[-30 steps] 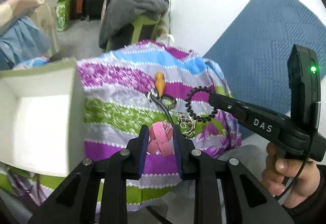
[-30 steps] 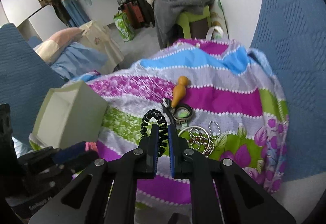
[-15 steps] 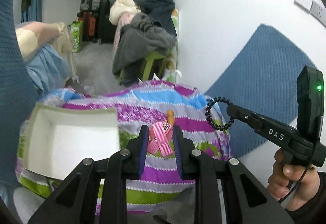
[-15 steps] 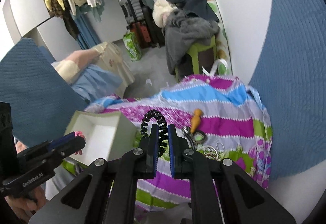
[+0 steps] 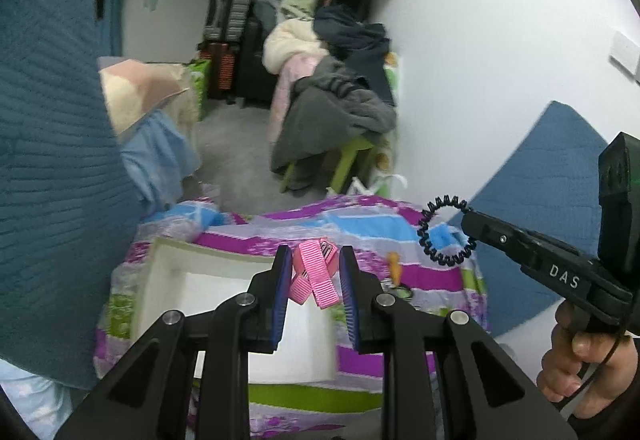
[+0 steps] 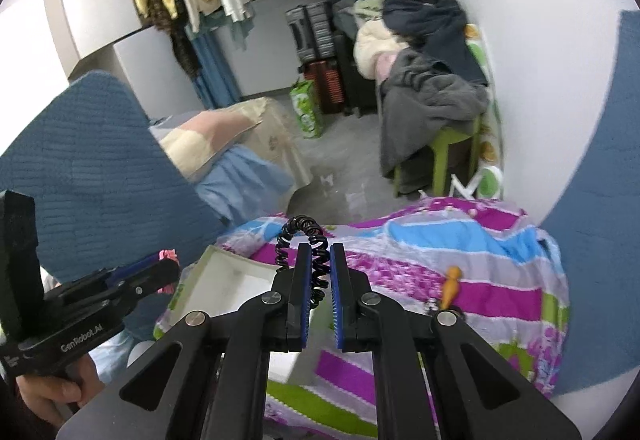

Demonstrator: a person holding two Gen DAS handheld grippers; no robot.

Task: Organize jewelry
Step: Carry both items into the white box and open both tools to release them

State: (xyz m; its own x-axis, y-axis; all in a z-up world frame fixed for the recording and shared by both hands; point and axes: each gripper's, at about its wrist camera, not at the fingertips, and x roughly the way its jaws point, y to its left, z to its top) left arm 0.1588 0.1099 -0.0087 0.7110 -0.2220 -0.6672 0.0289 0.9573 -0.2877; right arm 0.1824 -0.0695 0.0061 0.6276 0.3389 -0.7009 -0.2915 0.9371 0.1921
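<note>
My left gripper [image 5: 313,260] is shut on a pink ribbon hair clip [image 5: 316,274], held in the air above a white open box [image 5: 172,280]. My right gripper [image 6: 320,260] is shut on a black spiral hair tie [image 6: 304,236], also lifted. In the left wrist view the right gripper [image 5: 466,222] comes in from the right with the hair tie [image 5: 444,232] hanging at its tip. The box [image 6: 236,280] sits at the left of a striped purple, blue and green cloth [image 6: 460,272]. An orange drop-shaped piece [image 6: 451,282] and other jewelry lie on the cloth beyond.
Blue quilted pads [image 5: 48,159] flank the cloth-covered surface on both sides. Behind it stand a green stool piled with clothes [image 6: 432,107], suitcases [image 6: 316,39] and hanging garments. A white wall [image 5: 500,59] rises on the right. A hand [image 5: 580,364] grips the right tool.
Both grippers have risen and drawn back from the cloth, each carrying its item. The cloth, box and jewelry now look smaller and lower, and more of the room shows.
</note>
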